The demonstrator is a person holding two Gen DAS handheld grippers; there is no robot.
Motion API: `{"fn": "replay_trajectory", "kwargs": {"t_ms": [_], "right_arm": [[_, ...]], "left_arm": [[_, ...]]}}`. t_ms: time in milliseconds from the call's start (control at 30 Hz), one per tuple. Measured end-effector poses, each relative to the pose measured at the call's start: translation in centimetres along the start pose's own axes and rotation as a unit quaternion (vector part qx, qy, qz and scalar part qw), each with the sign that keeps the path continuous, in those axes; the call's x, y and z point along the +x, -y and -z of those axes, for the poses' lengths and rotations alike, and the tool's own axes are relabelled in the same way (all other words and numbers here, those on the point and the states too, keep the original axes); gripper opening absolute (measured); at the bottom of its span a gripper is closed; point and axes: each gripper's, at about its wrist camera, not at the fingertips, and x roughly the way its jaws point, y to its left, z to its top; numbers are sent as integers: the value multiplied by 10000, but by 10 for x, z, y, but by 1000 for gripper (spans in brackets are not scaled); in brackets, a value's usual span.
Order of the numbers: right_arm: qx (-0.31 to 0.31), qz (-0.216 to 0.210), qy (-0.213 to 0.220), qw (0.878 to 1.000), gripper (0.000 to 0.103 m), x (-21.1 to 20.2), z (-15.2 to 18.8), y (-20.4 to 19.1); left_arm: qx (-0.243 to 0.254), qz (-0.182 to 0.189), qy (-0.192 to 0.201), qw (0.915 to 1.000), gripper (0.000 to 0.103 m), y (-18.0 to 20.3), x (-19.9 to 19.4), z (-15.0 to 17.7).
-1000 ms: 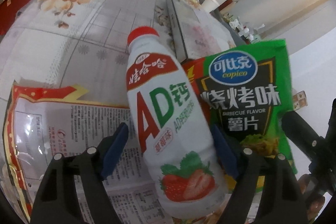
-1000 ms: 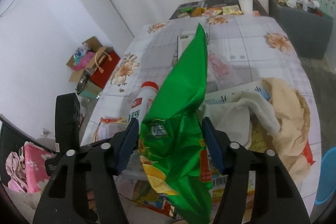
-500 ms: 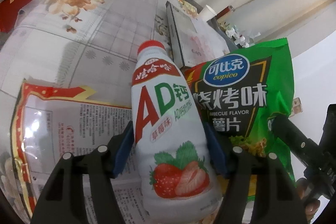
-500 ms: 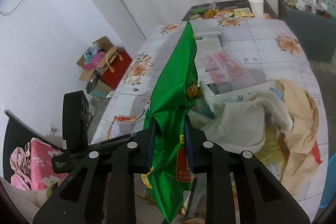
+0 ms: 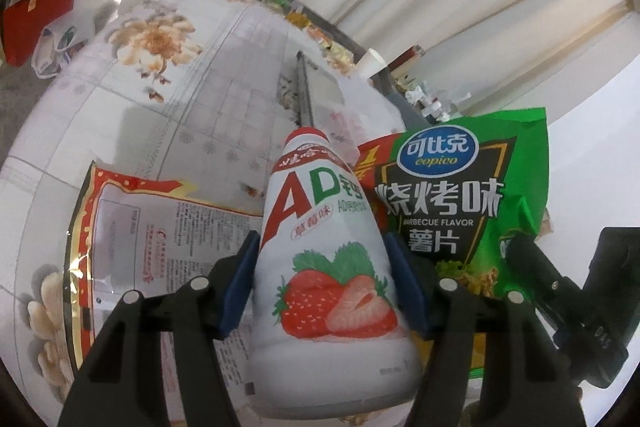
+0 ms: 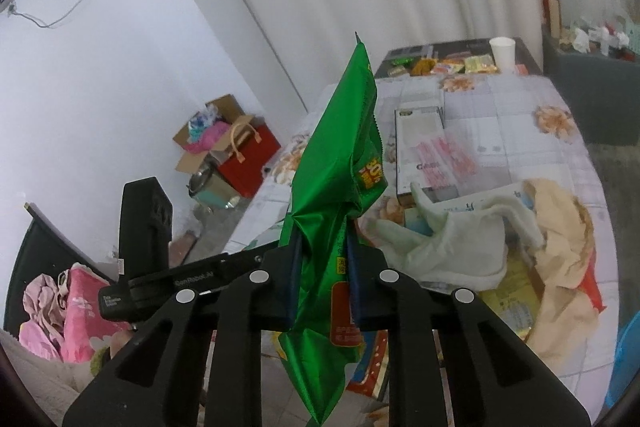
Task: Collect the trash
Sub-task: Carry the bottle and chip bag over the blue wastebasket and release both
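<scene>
Both grippers lifted trash off the table [image 6: 520,131].
The left gripper [image 5: 320,283] clenched the strawberry milk bottle [image 5: 324,259]; the right gripper [image 6: 322,267], jaws just closing, pinched the green chip bag [image 6: 340,163]. The smooth tapered bottle could slip; the thin bag might tear.

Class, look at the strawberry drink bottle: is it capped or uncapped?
Capped. A red cap sits on the neck of the bottle, which the left gripper clamps.

White bottle [image 5: 326,267], red cap, red-green lettering, strawberry print; green chip bag [image 5: 460,203], blue oval logo, white characters on black; pale checked tablecloth [image 5: 224,95] with orange flowers; red-gold-bordered wrapper [image 5: 132,227]; red gift bag [image 6: 248,159]; black grippers, blue pads [image 5: 240,283].
</scene>
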Motion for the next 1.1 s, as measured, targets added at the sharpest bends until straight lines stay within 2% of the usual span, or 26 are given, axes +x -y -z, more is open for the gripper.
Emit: {"fn": "replay_trajectory", "kwargs": {"t_ms": [133,300,467,533,600,633,700,733,833,867,933,1000,1100], "right_arm": [[20,-34,317,9995,17,-27,1,1],[184,120,883,9958,17,-77,12,17],[751,647,1455,9844,17,-141,36,62],[1044,913,1665,9762,17,-168,50,86],[1555,1188,1855,9630,17,-197,70,123],[1842,1245,1960,9551,17,-212,81,143],[2256,1379,2117,9409,17,-233,99,174],[2545,1520,2191,9296,17,-245,113,198],[3223,1711,2260,9032,17,-261,143,252],[3551,1758,2278,8894,17,-266,157,278],[4075,1771,2323,8652,17,-269,181,321],[4536,1824,2304,8414,17,-266,200,361],[5257,1545,2321,8037,17,-249,232,425]], "left_arm": [[276,151,154,9994,61,26,-16,3],[917,390,187,9949,61,81,-23,5],[1742,774,-157,9815,61,163,10,20],[2179,997,-485,9696,61,209,41,35],[2347,1163,-872,9611,61,242,72,49],[2452,1234,-1188,9542,61,266,97,63],[2713,1237,-1571,9415,61,300,133,90],[2860,1220,-1729,9346,61,316,152,104],[3445,1095,-2334,9027,61,377,220,163],[3551,1014,-2495,8952,61,390,240,178],[3789,835,-2915,8744,61,418,288,214],[3886,679,-3159,8629,61,435,326,238],[3913,446,-3401,8540,61,451,393,273]]}}
